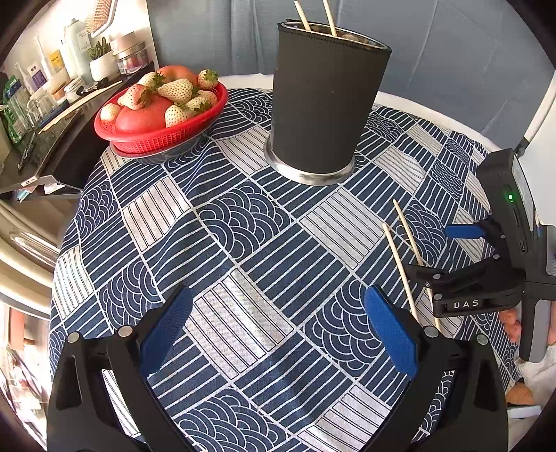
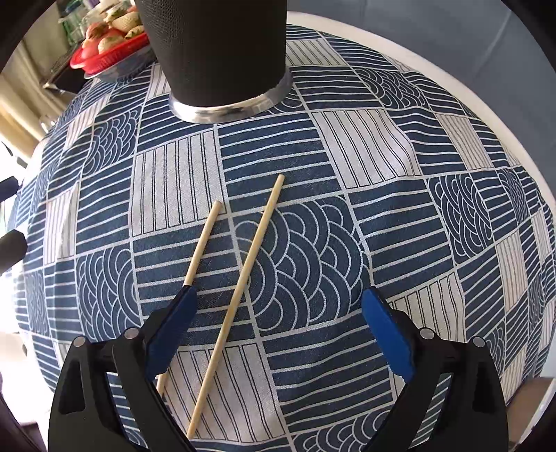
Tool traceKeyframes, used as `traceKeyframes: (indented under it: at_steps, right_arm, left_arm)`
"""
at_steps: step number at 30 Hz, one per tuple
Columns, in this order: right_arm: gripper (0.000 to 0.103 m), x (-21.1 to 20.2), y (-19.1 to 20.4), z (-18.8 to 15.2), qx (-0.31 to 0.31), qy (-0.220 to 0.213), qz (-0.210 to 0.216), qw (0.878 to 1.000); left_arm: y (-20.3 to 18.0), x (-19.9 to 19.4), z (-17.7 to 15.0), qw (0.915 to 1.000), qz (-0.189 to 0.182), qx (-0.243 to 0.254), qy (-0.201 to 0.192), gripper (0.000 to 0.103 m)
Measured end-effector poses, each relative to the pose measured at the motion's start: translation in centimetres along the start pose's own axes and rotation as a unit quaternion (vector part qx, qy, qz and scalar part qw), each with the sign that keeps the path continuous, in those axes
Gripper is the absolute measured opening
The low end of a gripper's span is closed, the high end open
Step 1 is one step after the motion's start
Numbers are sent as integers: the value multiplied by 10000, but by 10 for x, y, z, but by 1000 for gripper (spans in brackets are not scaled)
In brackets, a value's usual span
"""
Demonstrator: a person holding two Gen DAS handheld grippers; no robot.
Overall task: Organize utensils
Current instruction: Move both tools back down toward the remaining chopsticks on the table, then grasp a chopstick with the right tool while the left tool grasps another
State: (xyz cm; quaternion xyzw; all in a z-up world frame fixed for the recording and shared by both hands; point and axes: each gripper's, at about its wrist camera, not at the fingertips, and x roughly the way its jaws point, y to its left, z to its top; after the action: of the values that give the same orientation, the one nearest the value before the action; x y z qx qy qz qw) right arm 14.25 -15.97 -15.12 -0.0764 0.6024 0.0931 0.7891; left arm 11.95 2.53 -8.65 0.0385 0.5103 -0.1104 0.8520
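Two loose wooden chopsticks (image 2: pixel 243 278) lie side by side on the blue patterned tablecloth (image 2: pixel 347 156). My right gripper (image 2: pixel 278 306) hovers open over their near halves; one chopstick (image 2: pixel 203 240) passes under its left finger, the other lies between the fingers. In the left wrist view the same chopsticks (image 1: pixel 399 264) lie at the right, under the right gripper (image 1: pixel 438 250). A black utensil holder (image 1: pixel 323 97) with a metal base stands at the table's far middle, with two chopsticks (image 1: pixel 314 17) standing in it. My left gripper (image 1: pixel 278 313) is open over bare cloth.
A red basket (image 1: pixel 160 139) of strawberries and red fruit sits at the far left of the table. A dark counter (image 1: pixel 45 139) with jars and bottles lies beyond the left edge. The round table's white rim (image 2: pixel 486 121) curves along the right. A hand (image 1: pixel 510 323) holds the right gripper.
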Motion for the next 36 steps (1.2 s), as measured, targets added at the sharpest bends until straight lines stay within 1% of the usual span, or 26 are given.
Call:
traceKeyframes:
  at_steps: [2, 3, 4, 5, 7, 9, 11, 14, 15, 19, 22, 25, 30, 33, 36]
  right_arm:
    - [80, -4, 2, -1, -106, -71, 49, 9999]
    - [55, -10, 5, -1, -155, -127, 65, 9998]
    - [9, -15, 5, -1, -183, -181, 74, 9996]
    - [8, -17, 6, -3, -231, -148, 7, 9996]
    - [7, -19, 7, -5, -383, -197, 15, 9991]
    - [6, -21, 2, -6, -287, -204, 108, 9993]
    - [6, -22, -2, -9, -339, -205, -29, 9992]
    - [6, -24, -22, -14, -129, -178, 118, 9997]
    - [2, -25, -30, -17, -78, -191, 111, 9997]
    - [0, -29, -57, -29, -112, -226, -104, 9996]
    - [0, -33, -78, -35, 78, -255, 30, 9996]
    - [0, -36, -92, -37, 217, -355, 225, 9989]
    - [1, -41, -92, -44, 81, -452, 170, 9988]
    - [3, -43, -93, -47, -8, -478, 175, 9987]
    - [3, -44, -95, -50, -81, -468, 91, 9988]
  left_arm:
    - [-1, -1, 0, 10000, 2, 32, 17, 97]
    - [-1, -1, -1, 10000, 0, 37, 23, 97]
    - [-1, -1, -1, 10000, -2, 30, 25, 97]
    - [-1, -1, -1, 10000, -17, 12, 28, 97]
    - [-2, -1, -1, 10000, -70, -55, 45, 97]
    - [-4, 0, -2, 9999, -119, -103, 58, 97]
    - [-8, 0, -3, 9997, -188, -101, 79, 97]
    - [-22, 2, -4, 9997, -213, 62, 129, 97]
    - [-27, 4, -5, 9996, -202, 134, 157, 97]
    - [-49, 13, -6, 9989, -308, 240, 253, 97]
    - [-65, 20, -7, 9983, -412, 249, 317, 97]
    - [-80, 27, -9, 9980, -429, 281, 365, 97]
    - [-97, 37, -12, 9974, -509, 272, 443, 97]
    - [-104, 42, -14, 9972, -450, 335, 500, 97]
    - [-107, 50, -15, 9969, -418, 296, 600, 97]
